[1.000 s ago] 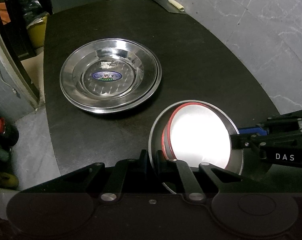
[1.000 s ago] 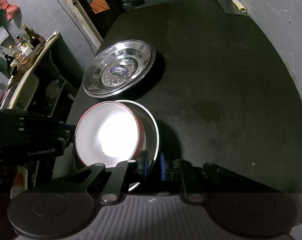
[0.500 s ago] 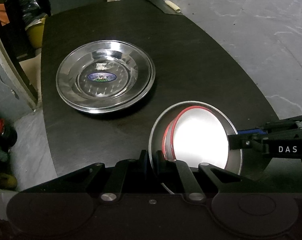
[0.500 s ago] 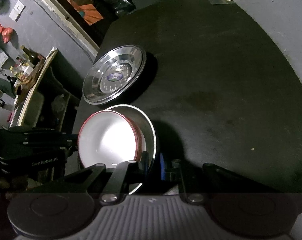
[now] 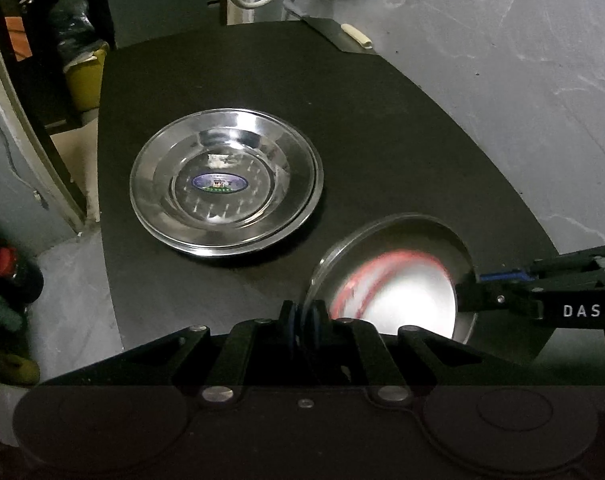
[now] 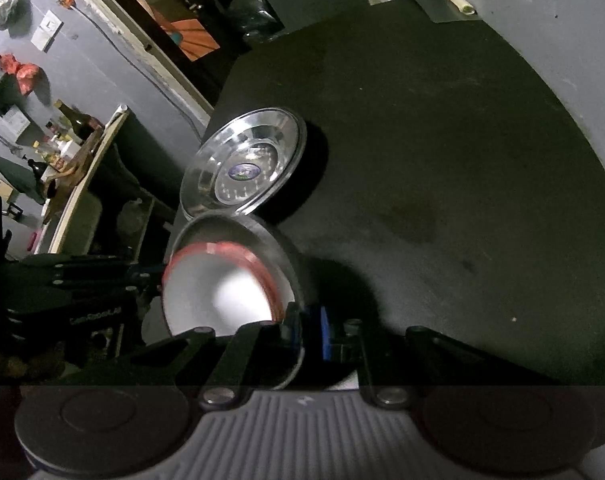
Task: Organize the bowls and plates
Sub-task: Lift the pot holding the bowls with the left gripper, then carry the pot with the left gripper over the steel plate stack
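A steel bowl (image 5: 398, 232) holds a white bowl with a red rim (image 5: 398, 292) inside it. My left gripper (image 5: 302, 320) is shut on the steel bowl's near rim. My right gripper (image 6: 306, 328) is shut on the opposite rim (image 6: 242, 228); its fingers (image 5: 498, 296) show at the right of the left wrist view. Both hold the bowls above the black table (image 5: 382, 120), tilted. The inner bowl (image 6: 222, 284) is blurred. A stack of steel plates (image 5: 226, 180) with a blue sticker lies on the table beyond; it shows in the right wrist view (image 6: 242, 164) too.
The table's left edge (image 5: 102, 208) drops to a grey floor. A yellow bin (image 5: 86, 76) stands past the far left corner. A dark mat with a pale roll (image 5: 356, 36) lies at the far edge. A cluttered shelf with bottles (image 6: 62, 140) stands off to the left.
Both grippers have lifted the nested bowls higher and tilted them. The inner red-rimmed bowl has shifted inside the steel bowl and now looks blurred. The plates have not moved.
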Demonstrator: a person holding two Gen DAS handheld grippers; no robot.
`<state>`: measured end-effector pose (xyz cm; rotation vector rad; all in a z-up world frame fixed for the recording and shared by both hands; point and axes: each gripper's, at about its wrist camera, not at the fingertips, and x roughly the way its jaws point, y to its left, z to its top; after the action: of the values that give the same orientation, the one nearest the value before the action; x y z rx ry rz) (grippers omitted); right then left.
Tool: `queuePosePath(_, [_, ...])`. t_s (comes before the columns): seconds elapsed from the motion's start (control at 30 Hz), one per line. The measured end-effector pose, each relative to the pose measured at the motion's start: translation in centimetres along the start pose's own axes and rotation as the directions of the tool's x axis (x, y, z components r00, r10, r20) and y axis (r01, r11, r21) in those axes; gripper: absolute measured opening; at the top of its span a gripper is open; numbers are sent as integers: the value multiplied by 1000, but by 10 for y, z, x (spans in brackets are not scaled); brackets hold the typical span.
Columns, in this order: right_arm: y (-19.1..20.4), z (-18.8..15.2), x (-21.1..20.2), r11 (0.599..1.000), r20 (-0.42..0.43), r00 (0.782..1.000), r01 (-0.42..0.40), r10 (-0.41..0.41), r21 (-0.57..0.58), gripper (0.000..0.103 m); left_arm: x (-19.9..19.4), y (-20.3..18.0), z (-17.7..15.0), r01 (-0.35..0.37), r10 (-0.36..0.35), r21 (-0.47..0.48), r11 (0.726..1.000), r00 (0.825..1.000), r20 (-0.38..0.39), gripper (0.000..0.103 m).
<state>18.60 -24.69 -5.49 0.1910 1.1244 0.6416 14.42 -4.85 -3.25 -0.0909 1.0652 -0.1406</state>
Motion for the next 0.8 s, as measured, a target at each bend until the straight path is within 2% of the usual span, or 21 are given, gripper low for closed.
queuePosePath(0.5, [0,0,-1,1000,9,1000,1,-1,9,13,3,4,0,5,-5,-27,1000,1000,-7,7])
queuePosePath(0.63, [1,0,3,1000,-3,1000,19,-19,7,13,11,8,-3,29,-32,-56,998,999,-36,7])
queuePosePath(0.8, [5,2,10,999,-22,999,39,-39,0,13,12,11,-3,42,-45,-76,996,998,-35,7])
